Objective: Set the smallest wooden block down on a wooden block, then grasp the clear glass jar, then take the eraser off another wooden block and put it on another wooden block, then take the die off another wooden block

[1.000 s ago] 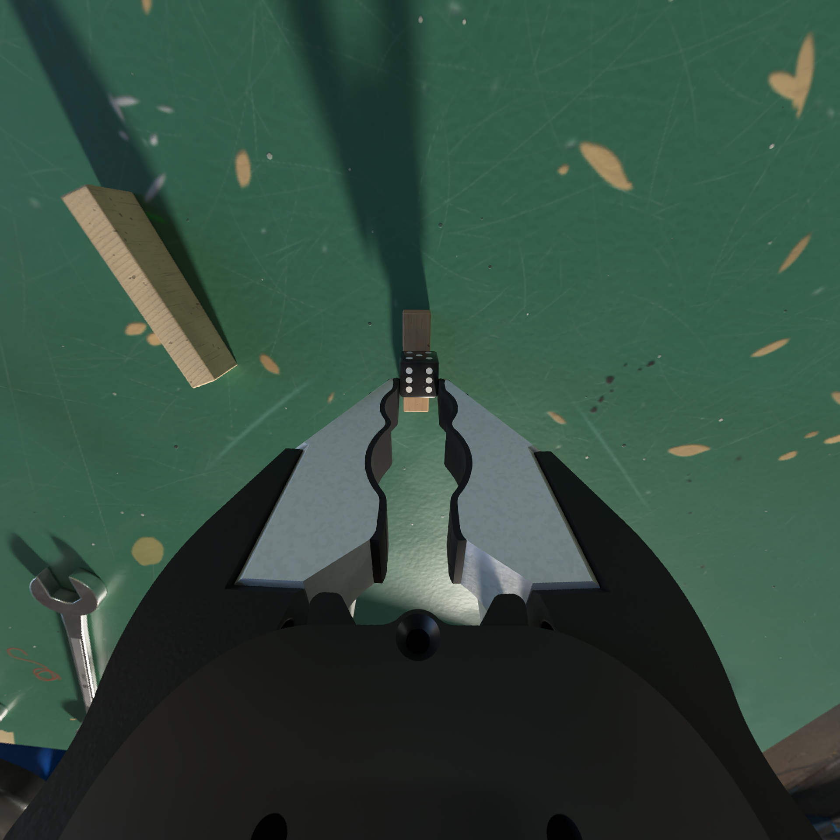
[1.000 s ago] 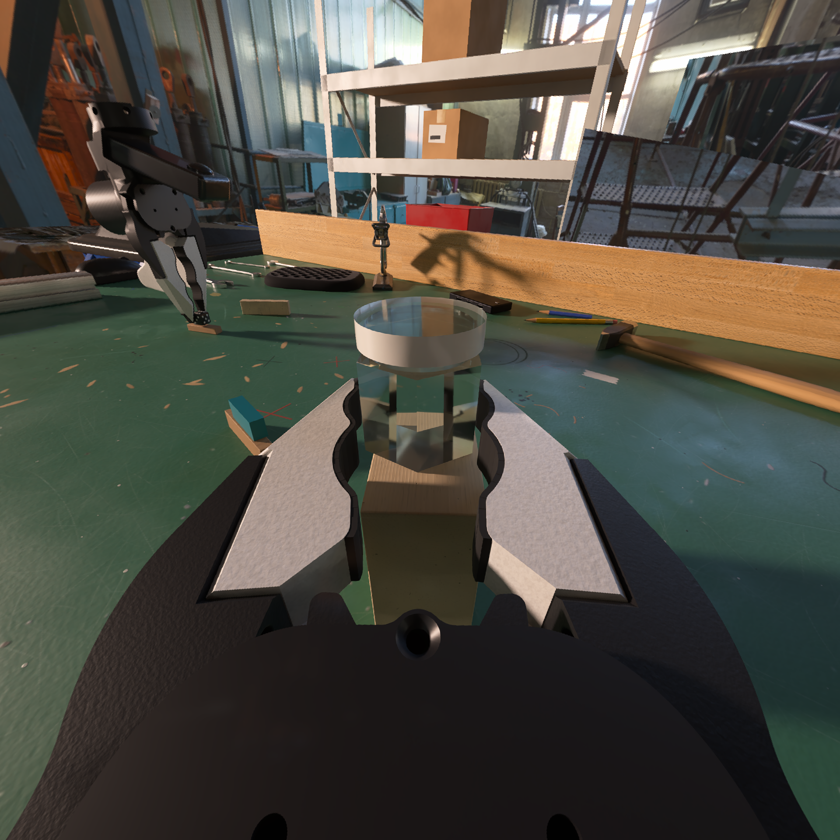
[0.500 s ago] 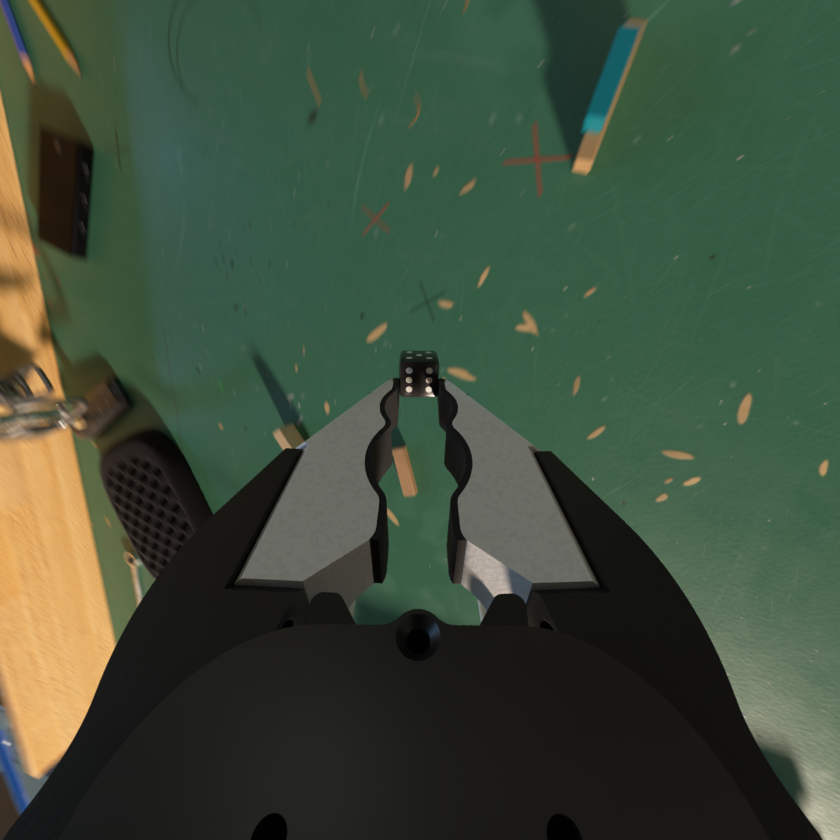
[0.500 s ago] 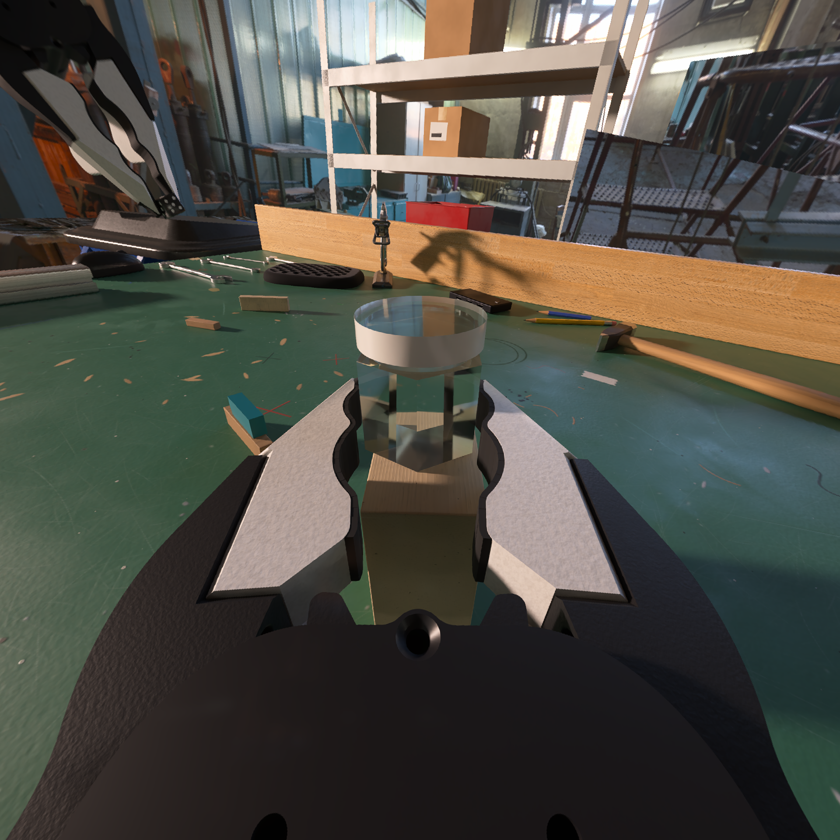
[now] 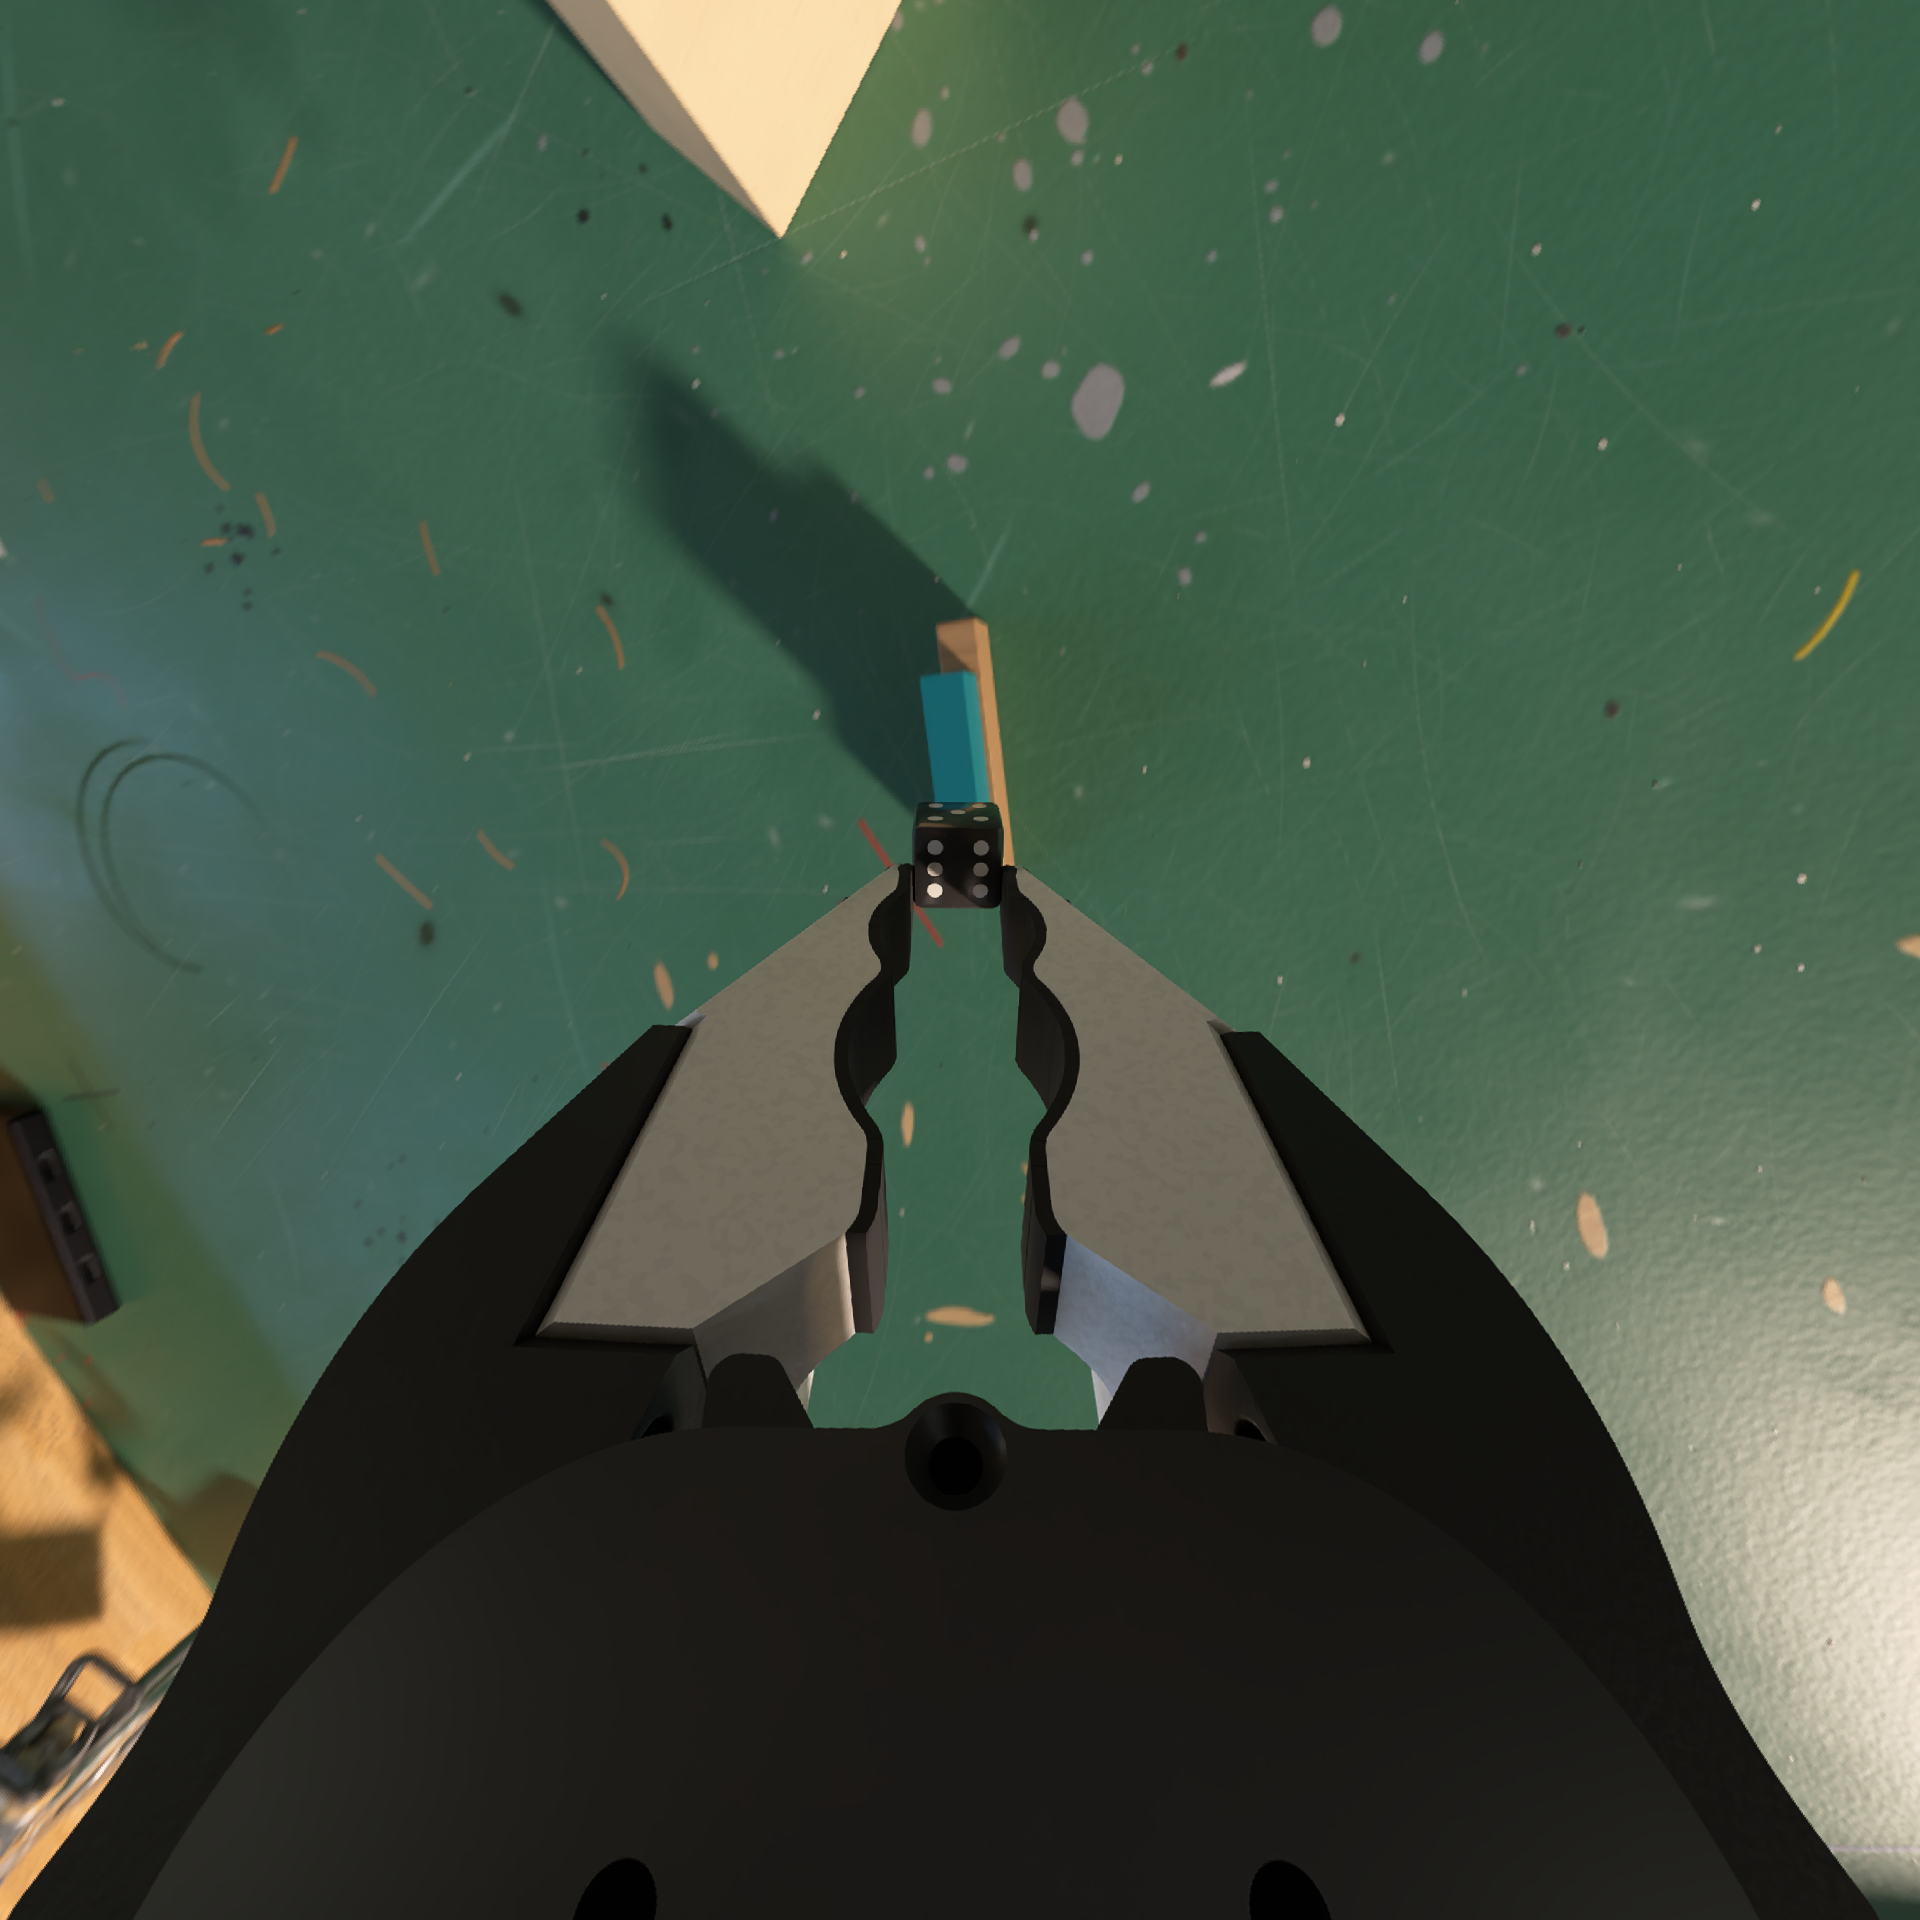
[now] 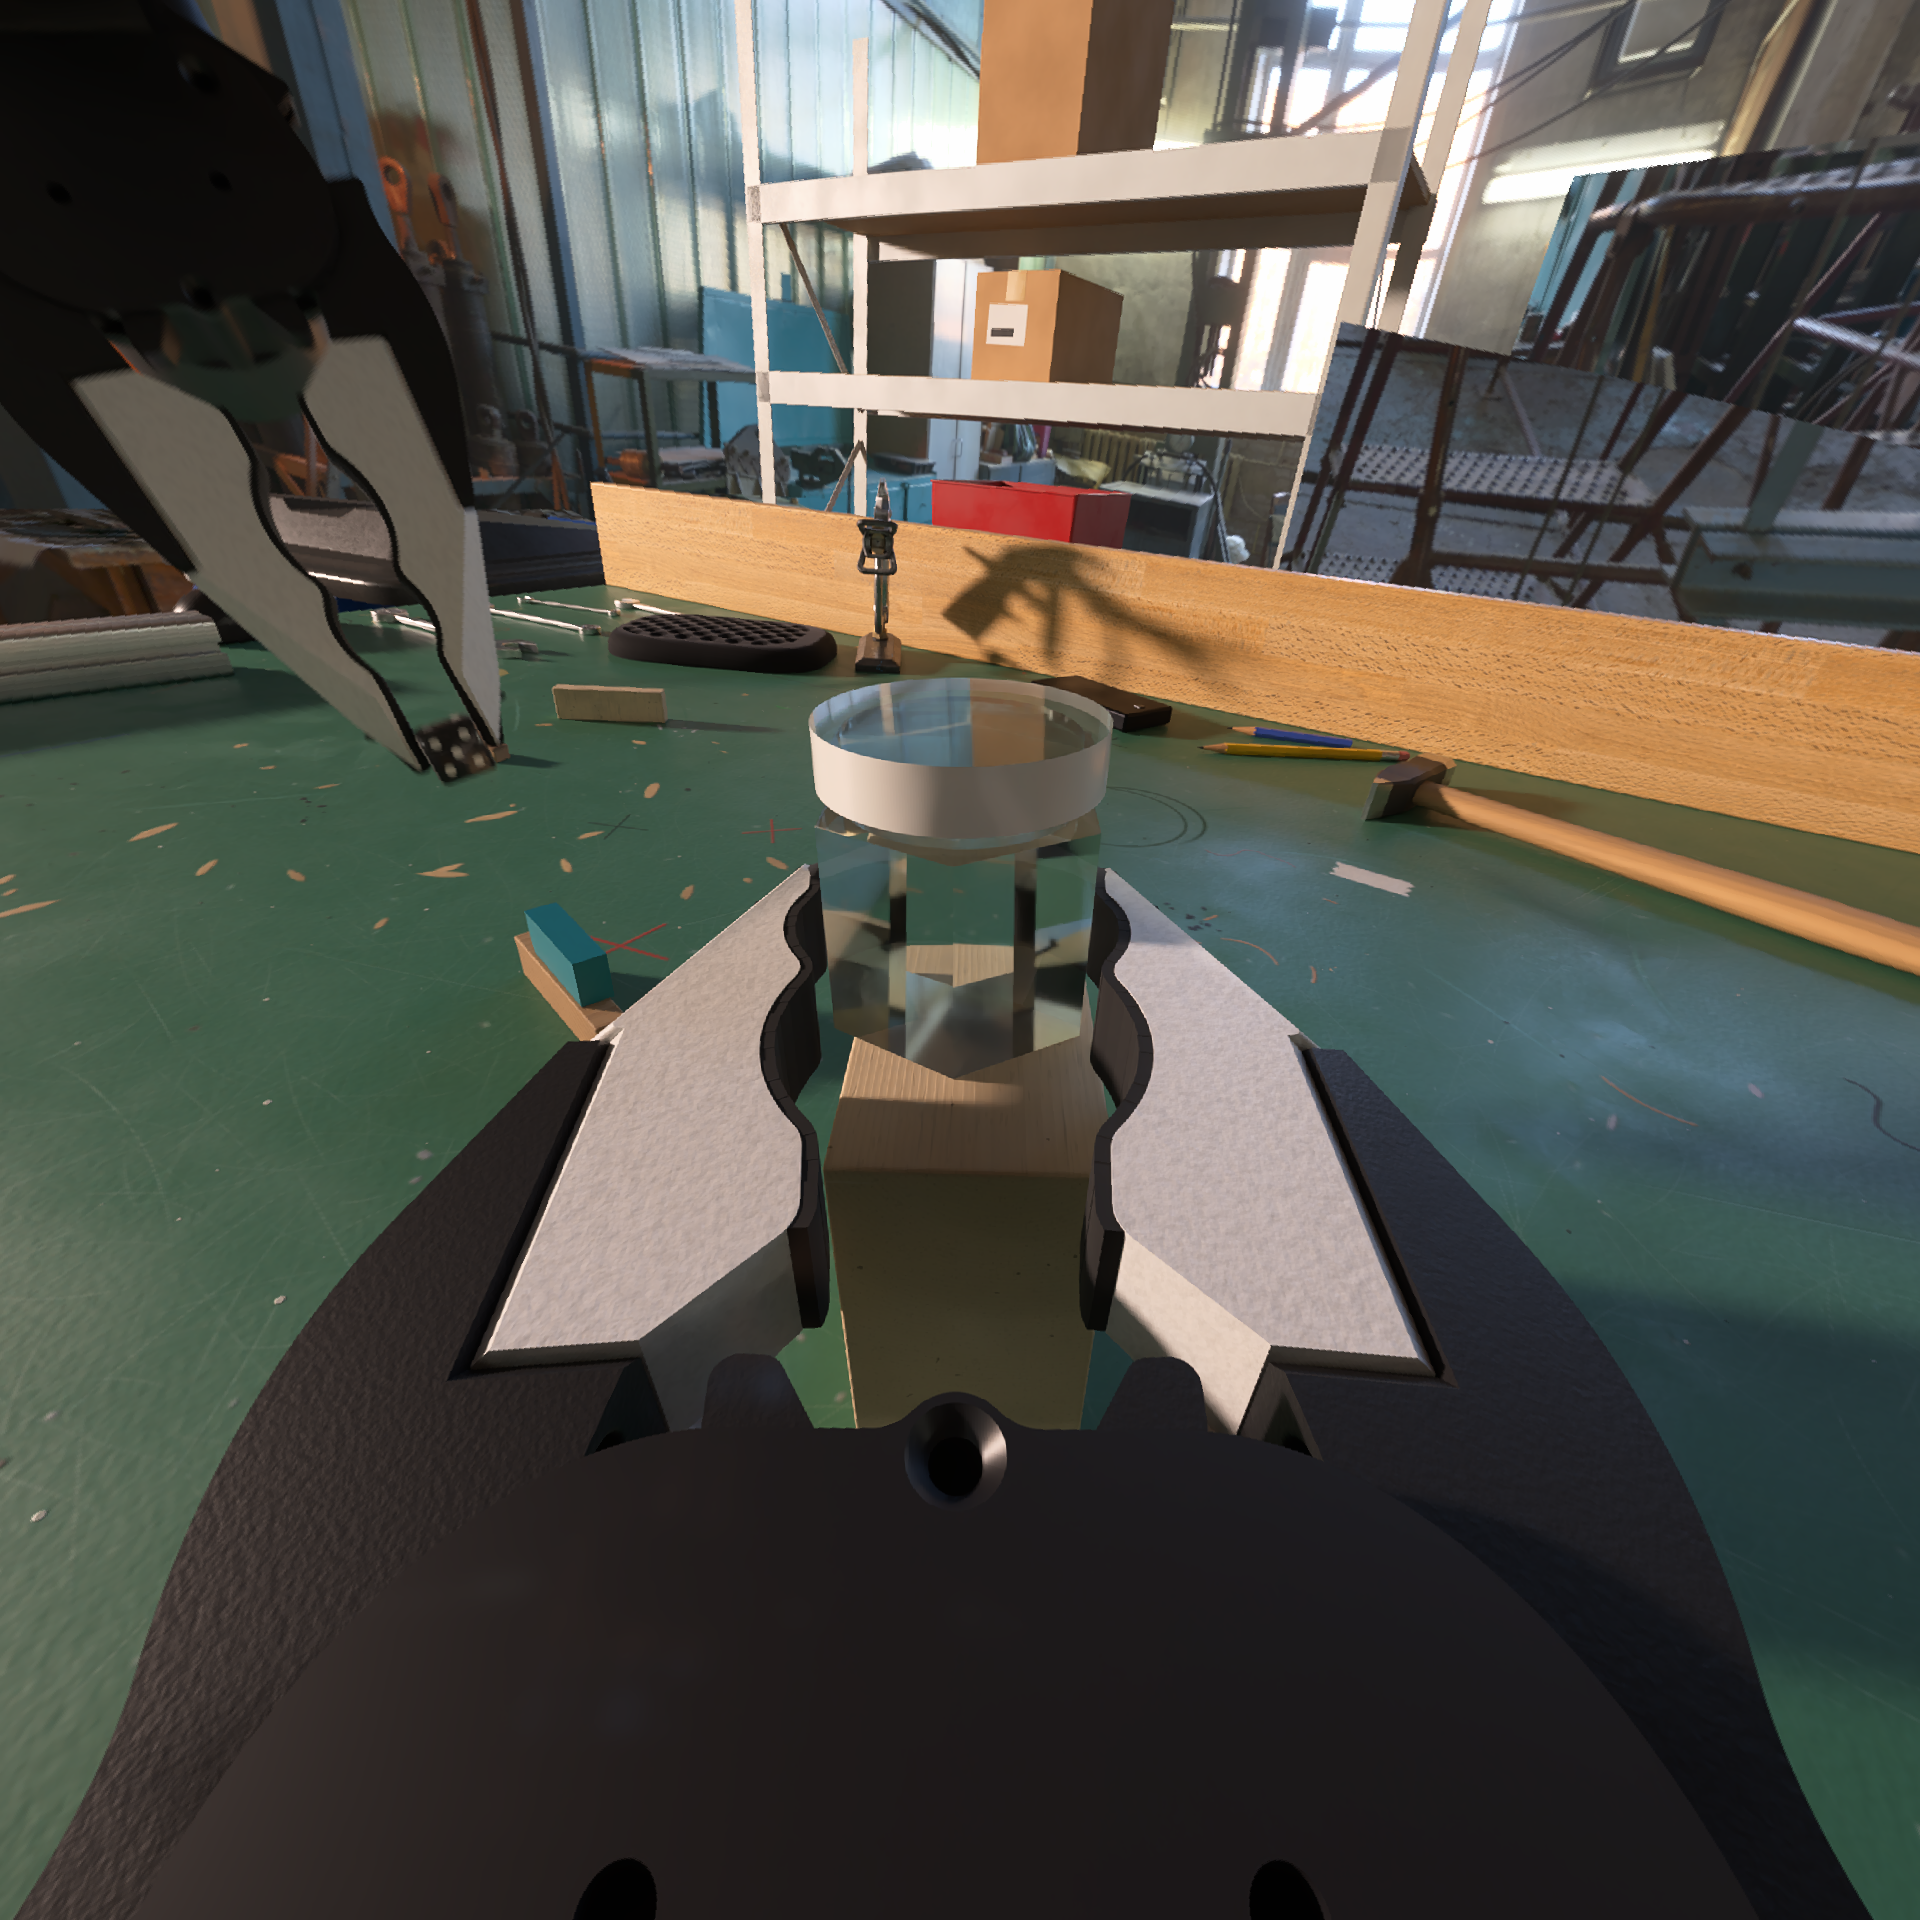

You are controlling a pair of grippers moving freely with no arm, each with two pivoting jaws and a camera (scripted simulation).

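Observation:
My left gripper [image 5: 956, 883] is shut on a black die [image 5: 956, 854] and holds it in the air, above a teal eraser [image 5: 954, 732] that lies on a thin wooden block [image 5: 985, 675]. In the right wrist view the left gripper [image 6: 457, 748] hangs at the upper left with the die [image 6: 455, 748], and the eraser [image 6: 566, 940] rests on its thin block [image 6: 561, 992]. My right gripper [image 6: 956, 883] is shut on the clear glass jar [image 6: 956, 790], with a pale wooden block [image 6: 956, 1153] between its fingers below the jar.
A large pale block corner [image 5: 748, 83] lies beyond the eraser. Another wooden block [image 6: 608, 703], a black perforated disc [image 6: 722, 639], a small clamp [image 6: 880, 582], pencils [image 6: 1299, 743] and a hammer [image 6: 1662, 862] lie before a long plank [image 6: 1351, 665].
My left gripper lifted the die off its small wooden block, swung across the table and now hangs over the eraser. The right gripper and jar have not moved.

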